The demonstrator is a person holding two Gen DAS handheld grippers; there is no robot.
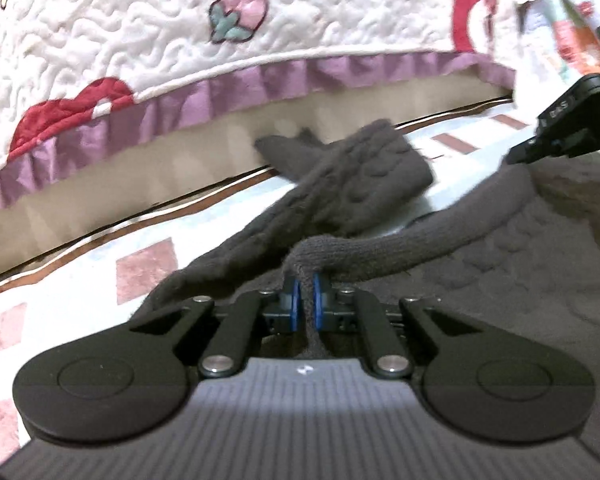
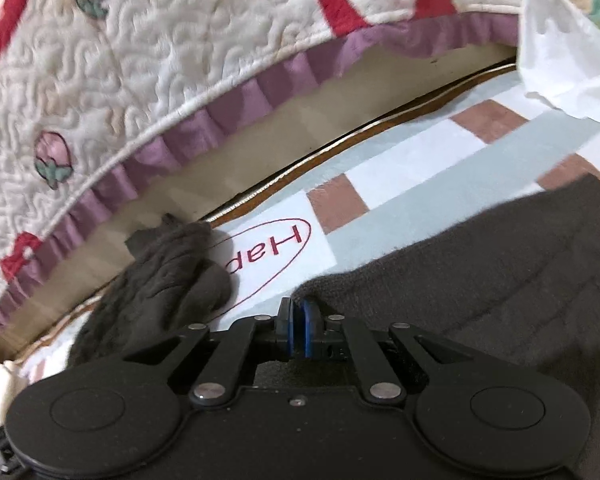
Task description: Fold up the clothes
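Observation:
A dark grey cable-knit sweater (image 1: 540, 240) lies on a checked sheet. In the left wrist view its sleeve (image 1: 360, 172) stretches away toward the bed's side. My left gripper (image 1: 305, 284) is shut on a ribbed fold of the sweater, which is pinched between the blue pads. At the upper right of that view my right gripper (image 1: 518, 156) touches the sweater's far edge. In the right wrist view the right gripper (image 2: 298, 308) is shut on the edge of the sweater (image 2: 480, 280). The sleeve (image 2: 168, 268) lies crumpled to its left.
A white quilted bedspread (image 1: 140, 20) with strawberry prints and a purple ruffle (image 2: 180, 140) hangs over the bed's side behind the sweater. The checked sheet (image 2: 400, 184) carries a red oval print. A white cloth (image 2: 560, 52) hangs at the upper right.

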